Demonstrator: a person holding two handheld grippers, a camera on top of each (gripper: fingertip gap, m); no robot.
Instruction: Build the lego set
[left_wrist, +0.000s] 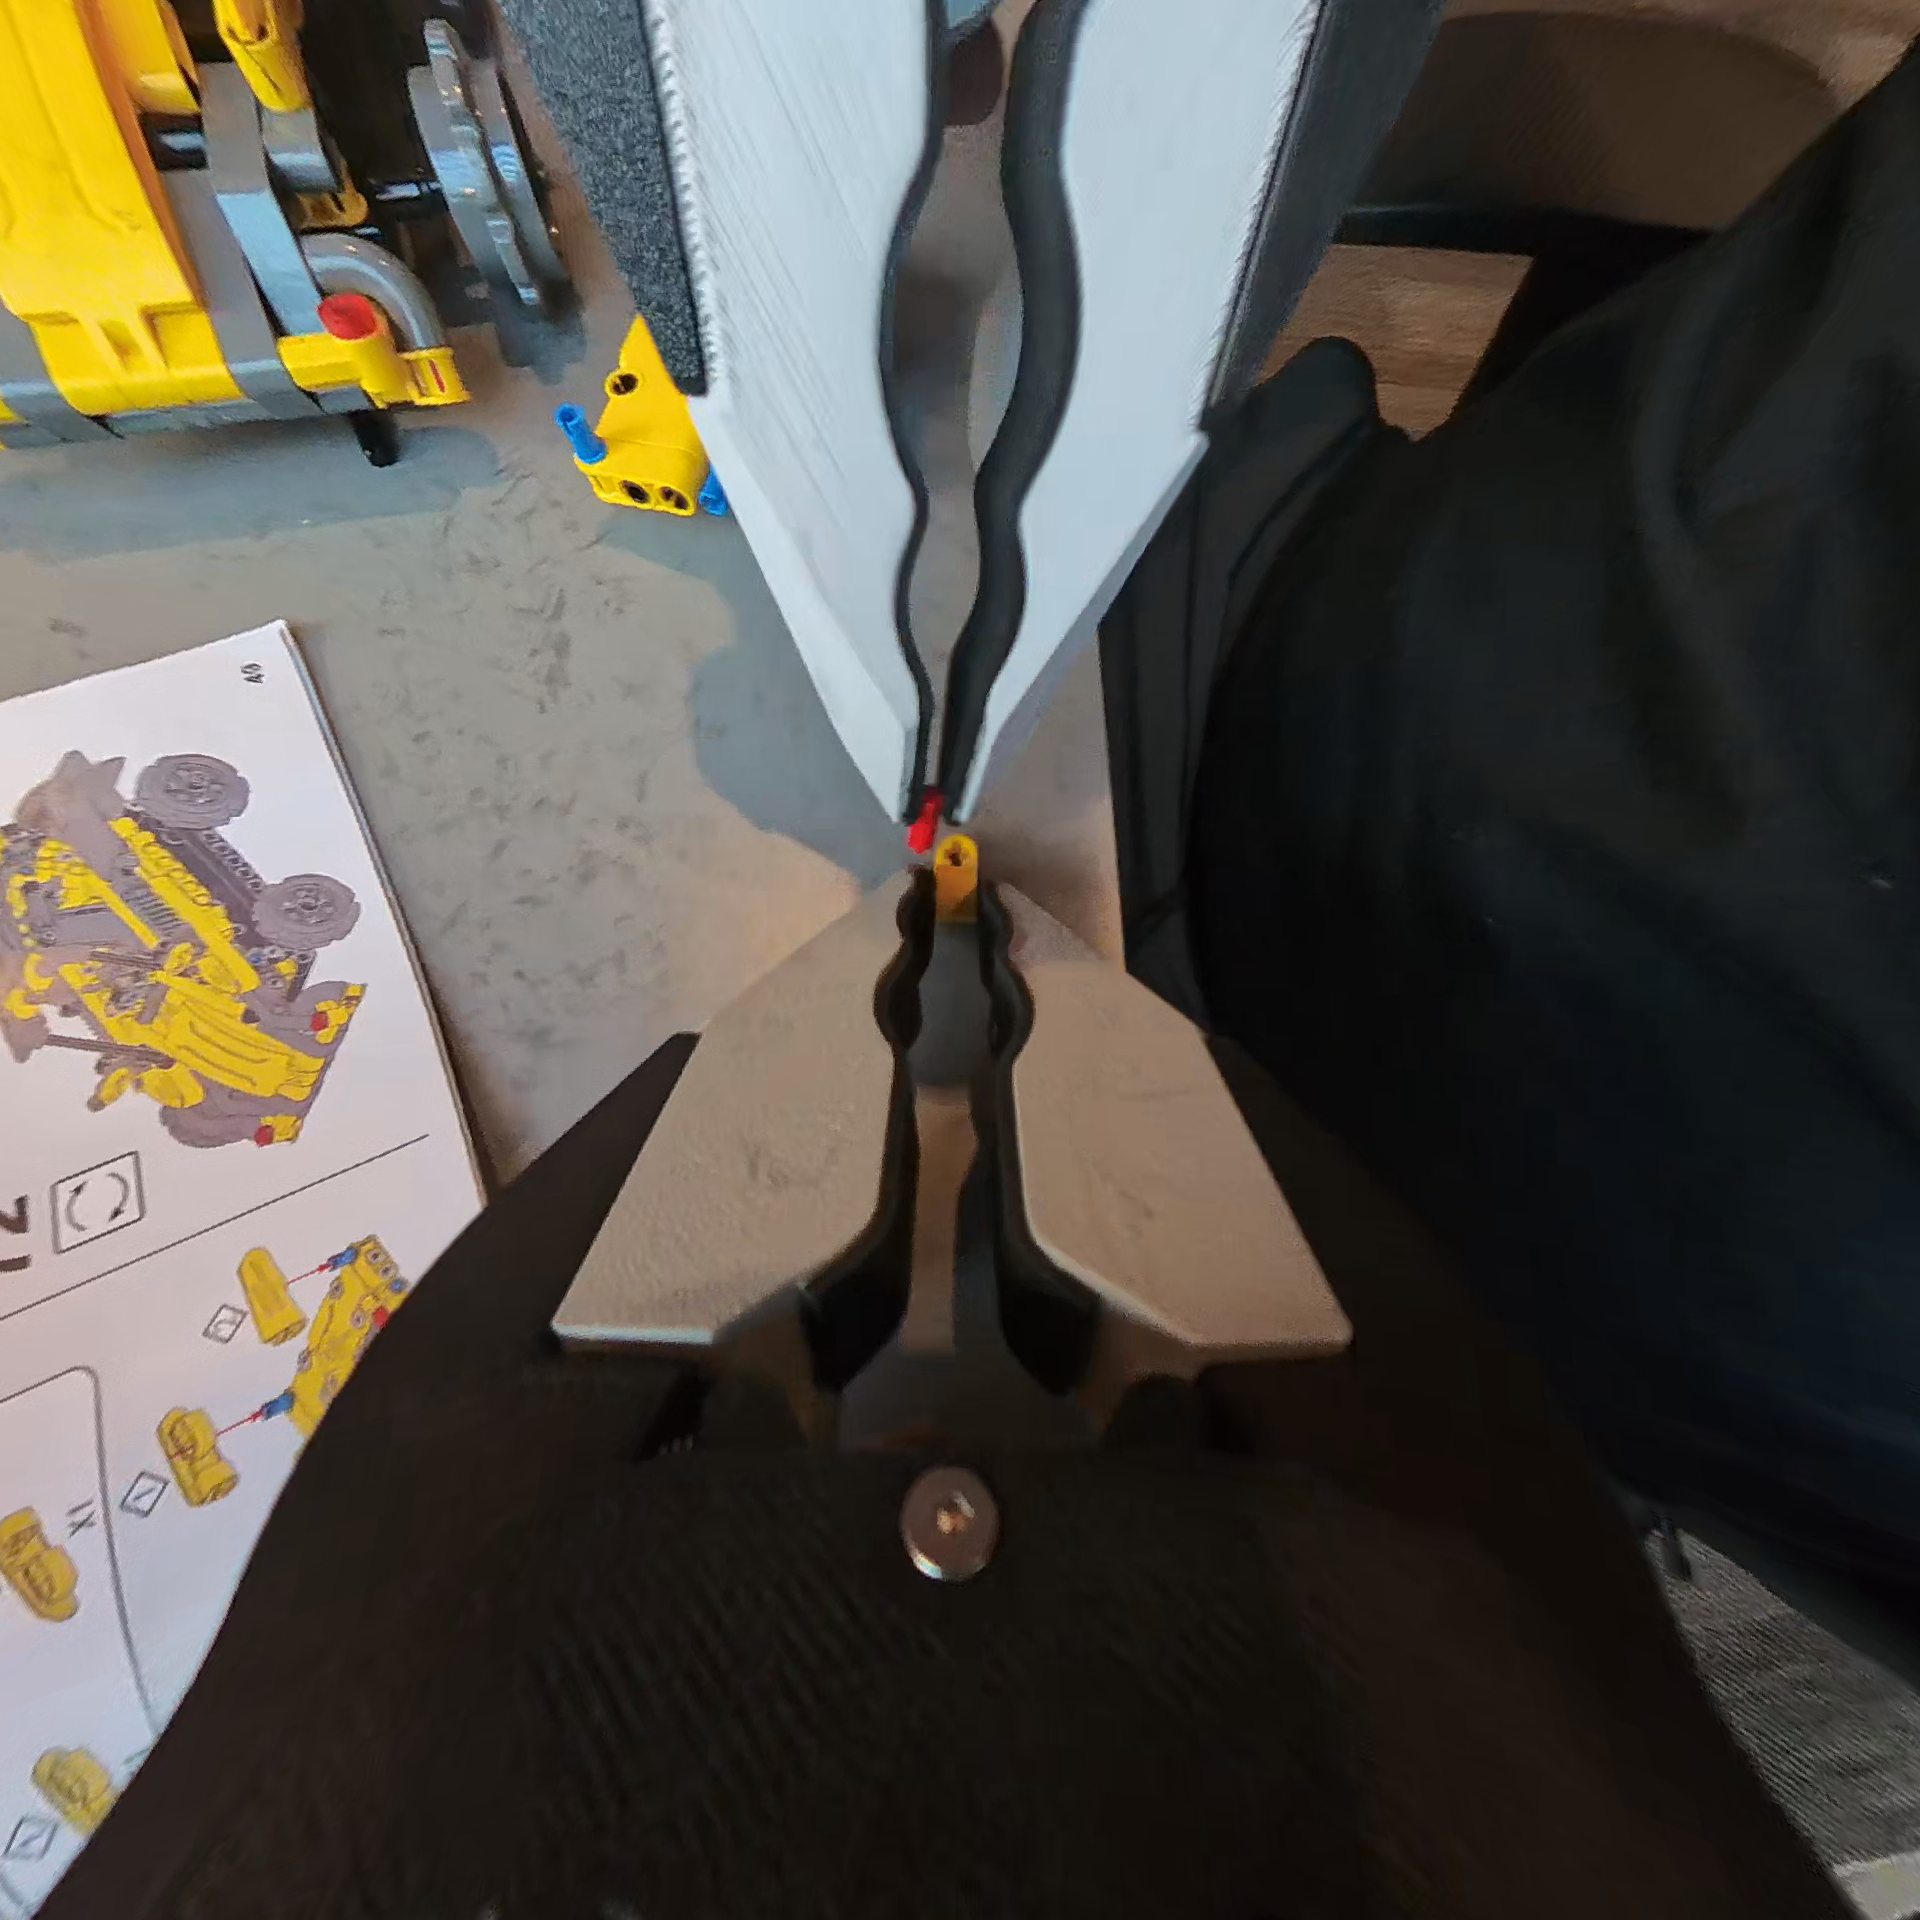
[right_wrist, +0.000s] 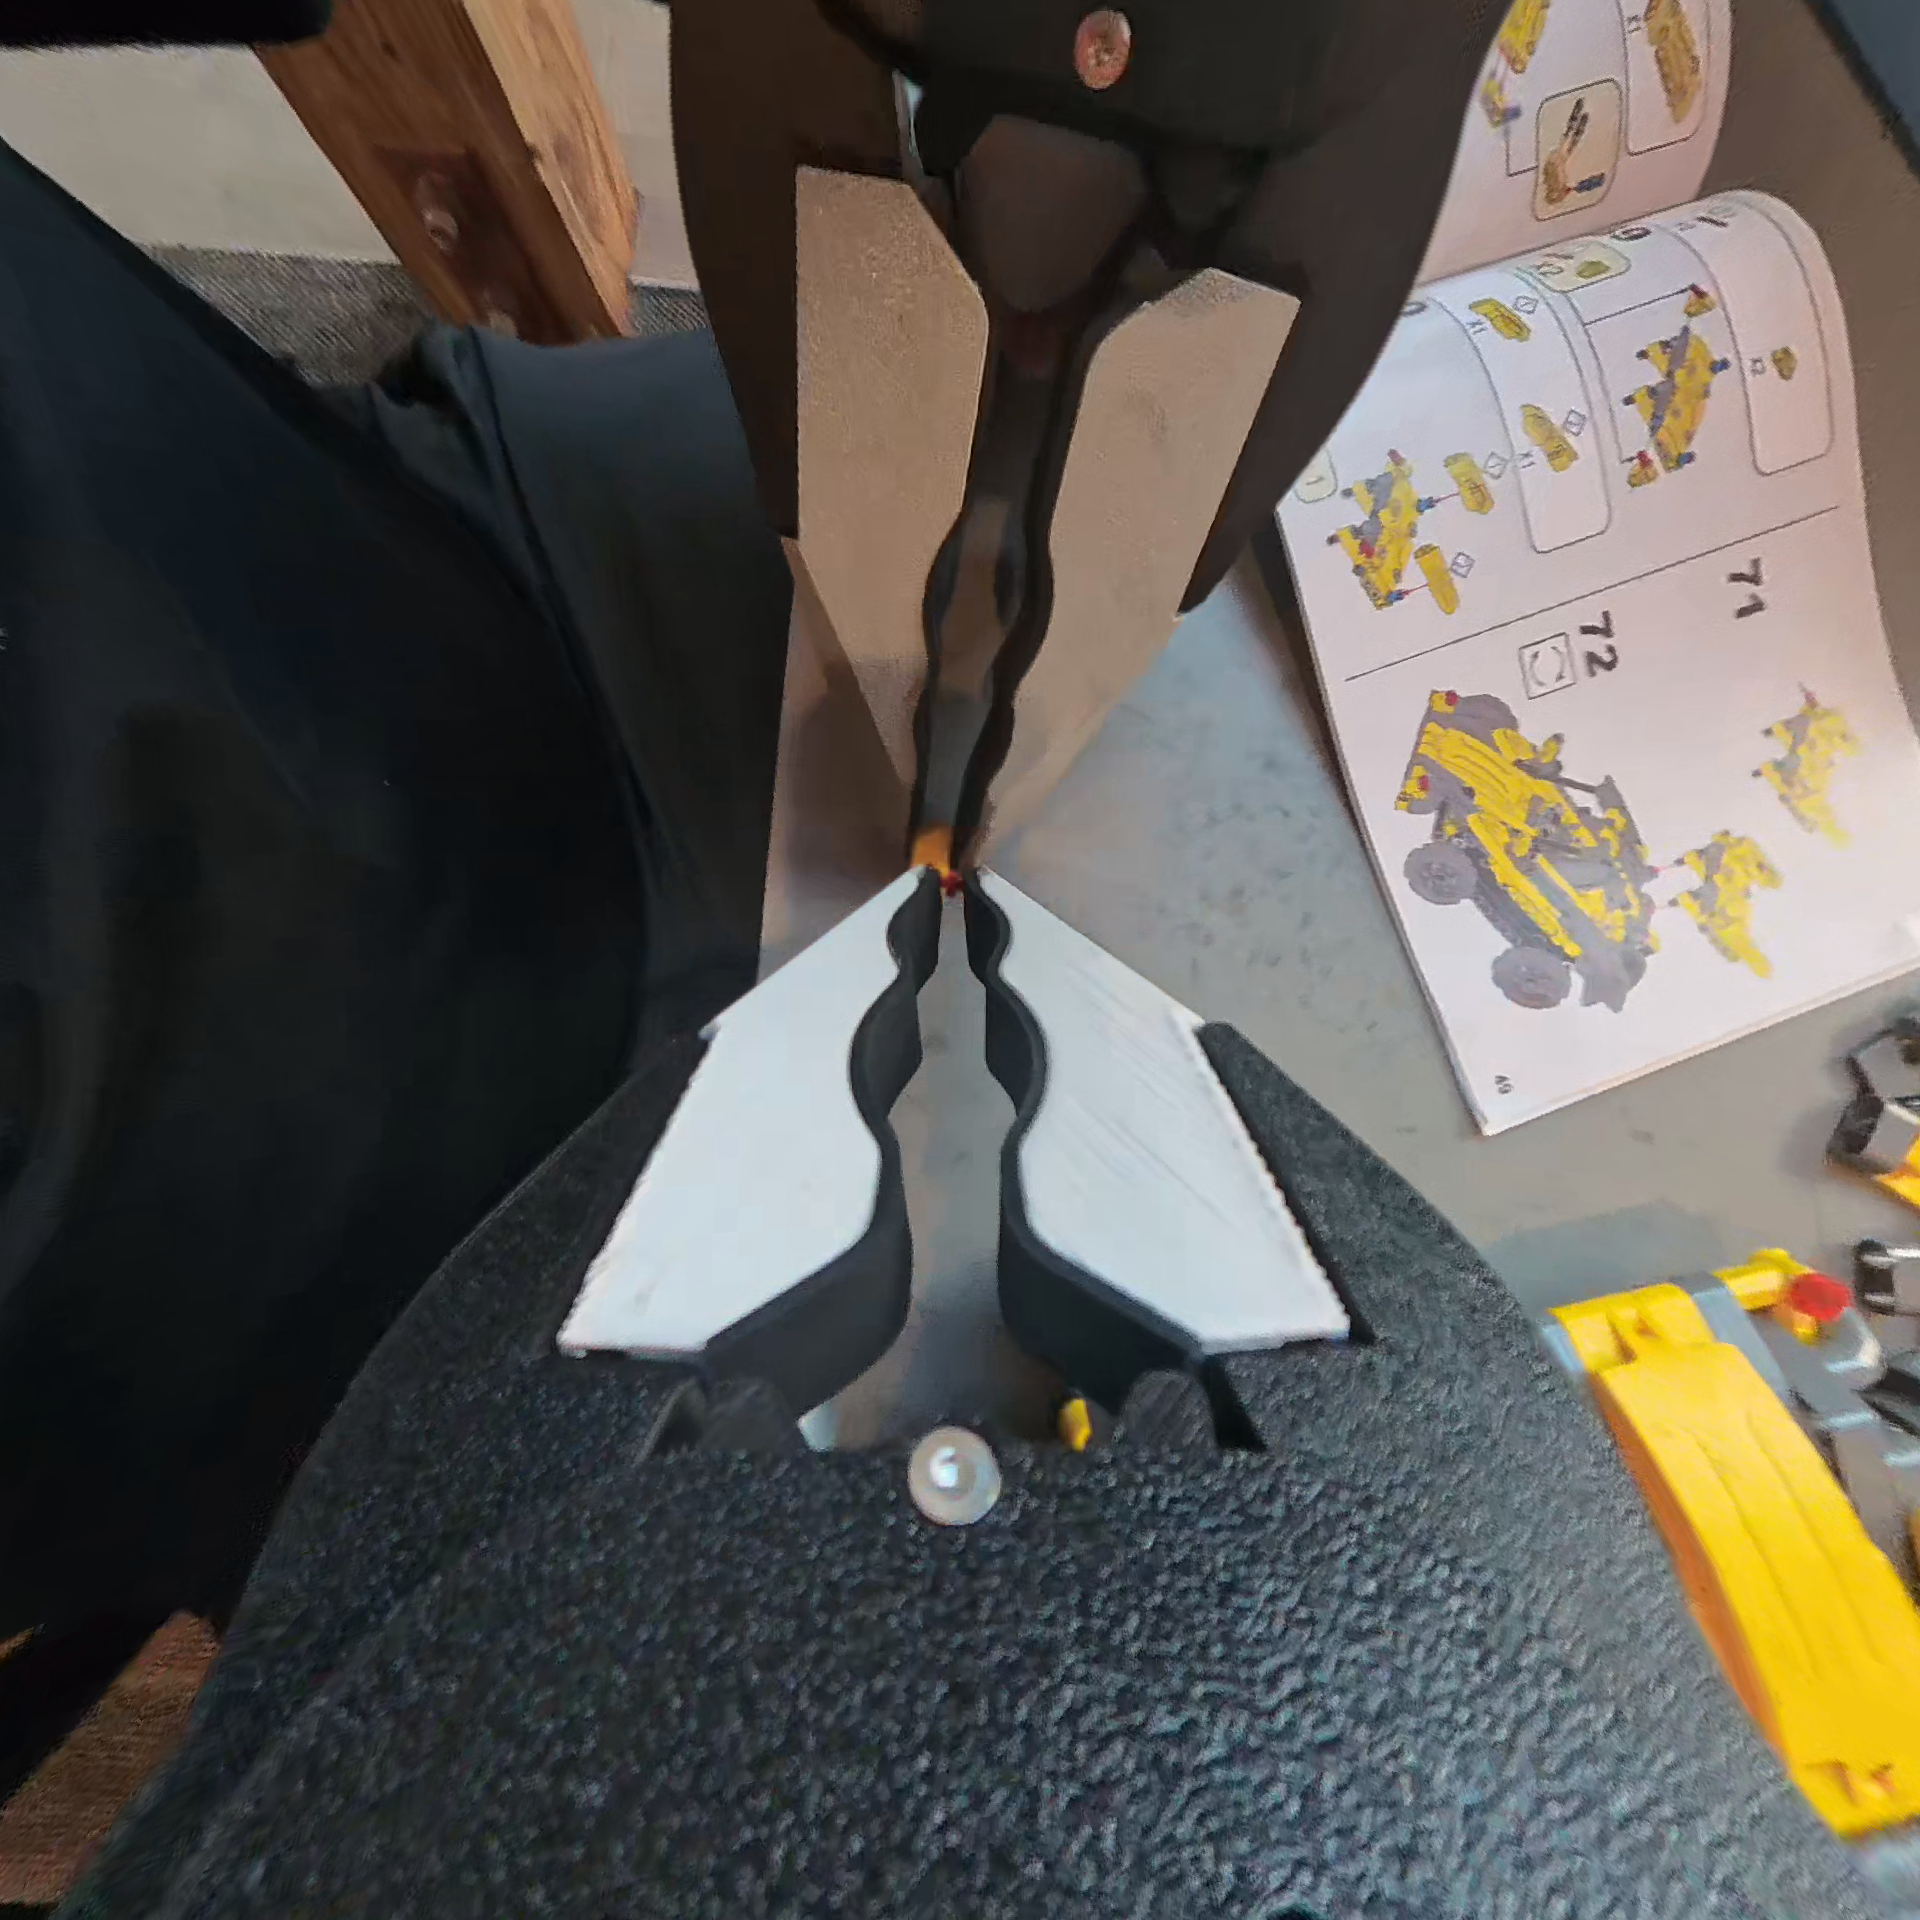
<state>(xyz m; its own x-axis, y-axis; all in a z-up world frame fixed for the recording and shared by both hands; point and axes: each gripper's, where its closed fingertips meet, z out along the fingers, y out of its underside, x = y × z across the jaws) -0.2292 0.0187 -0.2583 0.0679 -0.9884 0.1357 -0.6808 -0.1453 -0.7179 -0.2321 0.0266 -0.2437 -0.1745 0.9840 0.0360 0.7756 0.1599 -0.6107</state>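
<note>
My left gripper (left_wrist: 954, 896) is shut on a small yellow connector piece (left_wrist: 955, 875) that sticks out past its tips. My right gripper (right_wrist: 952, 883) is shut on a small red pin (right_wrist: 951, 882). The two grippers point at each other tip to tip above the grey table. In the left wrist view the right gripper (left_wrist: 938, 805) comes down from the top with the red pin (left_wrist: 923, 826) just left of and above the yellow piece. In the right wrist view the left gripper (right_wrist: 938, 831) holds the yellow piece (right_wrist: 930, 843) right at the pin.
An open instruction booklet (left_wrist: 208, 1039) lies on the grey table (left_wrist: 540, 665), also in the right wrist view (right_wrist: 1621, 644). A partly built yellow and grey model vehicle (left_wrist: 208, 229) stands behind. A yellow block with blue pins (left_wrist: 644, 436) lies near it. Dark clothing (left_wrist: 1558, 831) fills one side. My left and right fingertips are right by each other.
</note>
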